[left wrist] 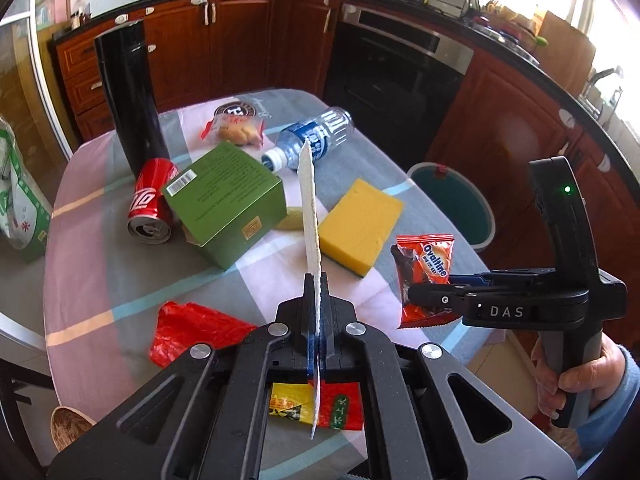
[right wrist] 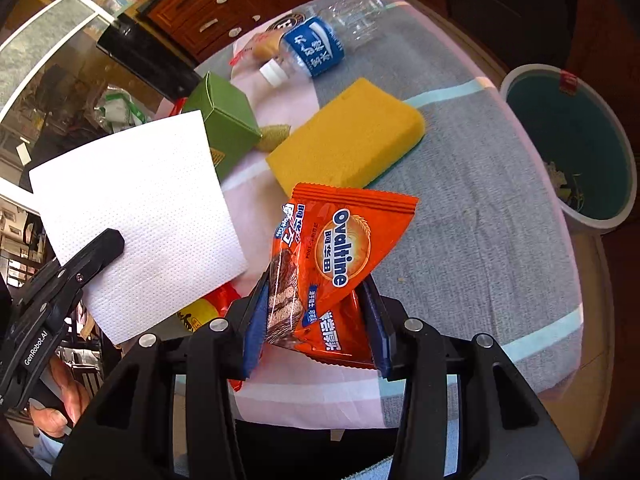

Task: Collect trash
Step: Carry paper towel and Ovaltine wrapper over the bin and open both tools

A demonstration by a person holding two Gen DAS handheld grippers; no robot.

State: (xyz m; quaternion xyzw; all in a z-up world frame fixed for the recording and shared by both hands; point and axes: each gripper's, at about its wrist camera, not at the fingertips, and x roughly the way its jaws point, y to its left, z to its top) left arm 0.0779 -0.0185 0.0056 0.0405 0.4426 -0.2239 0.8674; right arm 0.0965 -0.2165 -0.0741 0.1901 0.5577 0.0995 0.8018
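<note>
- In the left wrist view, our left gripper (left wrist: pixel 318 280) has its fingers (left wrist: pixel 308 292) pressed together on a white paper towel (left wrist: pixel 310 204), which stands edge-on and rises over the middle of the counter (left wrist: pixel 100 240).
- Our right gripper (left wrist: pixel 416 294) comes in from the right, held in our right hand (left wrist: pixel 576 376), with an orange Ovaline snack wrapper (left wrist: pixel 428 264) hanging from its fingers above the counter's right edge.
- On the checked cloth lie a yellow sponge (left wrist: pixel 362 224) near the right edge, a green box (left wrist: pixel 224 196) in the middle, a red cola can (left wrist: pixel 152 208) on its side touching the box, and a tall black flask (left wrist: pixel 130 100) upright behind the can.
- A clear water bottle (left wrist: pixel 312 136) lies on its side toward the far edge, beside a bagged pastry (left wrist: pixel 240 130).
- A red plastic bag (left wrist: pixel 192 328) lies near the counter's near edge, and a yellow-and-red wrapper (left wrist: pixel 292 404) shows under the left gripper.
- A teal trash bin (left wrist: pixel 460 204) stands on the floor just past the counter's right edge.
- In the right wrist view, our right gripper (right wrist: pixel 316 304) has its fingers (right wrist: pixel 256 320) closed partway on the snack wrapper (right wrist: pixel 340 248), pinching its lower part.
- The paper towel (right wrist: pixel 144 220) shows flat at the left, clamped by the left gripper (right wrist: pixel 108 246).
- The sponge (right wrist: pixel 348 140), green box (right wrist: pixel 224 120) and water bottle (right wrist: pixel 316 48) lie beyond, and the bin (right wrist: pixel 520 80), with scraps at its bottom, stands off the counter's (right wrist: pixel 480 200) right edge.
</note>
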